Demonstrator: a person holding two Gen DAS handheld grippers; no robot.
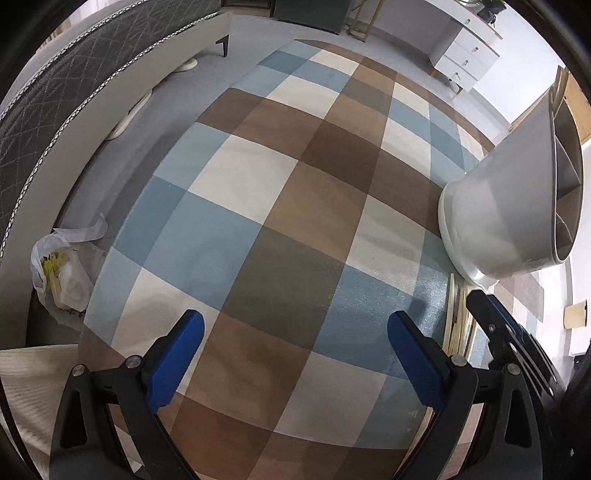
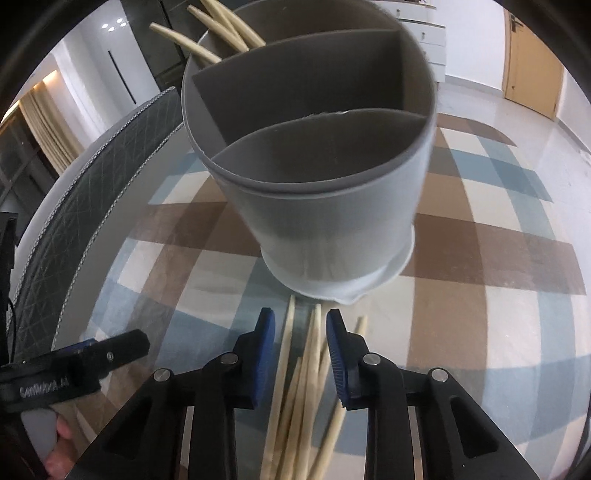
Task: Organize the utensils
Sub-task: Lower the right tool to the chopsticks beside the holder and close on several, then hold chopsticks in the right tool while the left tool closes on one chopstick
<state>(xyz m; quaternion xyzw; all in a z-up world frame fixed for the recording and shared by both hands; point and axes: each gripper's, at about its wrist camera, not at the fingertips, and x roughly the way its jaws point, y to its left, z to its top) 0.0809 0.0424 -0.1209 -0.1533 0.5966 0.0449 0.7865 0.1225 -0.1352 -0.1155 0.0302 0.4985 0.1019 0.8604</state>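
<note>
Checkered rug, chopsticks between right claw (near holder)

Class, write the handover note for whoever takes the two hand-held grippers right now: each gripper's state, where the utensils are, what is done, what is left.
Left hand-held gripper: open, empty, above the checked glass tabletop.
Right hand-held gripper: jaws narrowed around the loose pale wooden chopsticks on the table; pads not visibly pressing yet.
Grey round divided utensil holder: upright just beyond that pile.
Done: several chopsticks in the holder, in its far compartment.
Left: grip the loose pile and move it into the holder.
</note>
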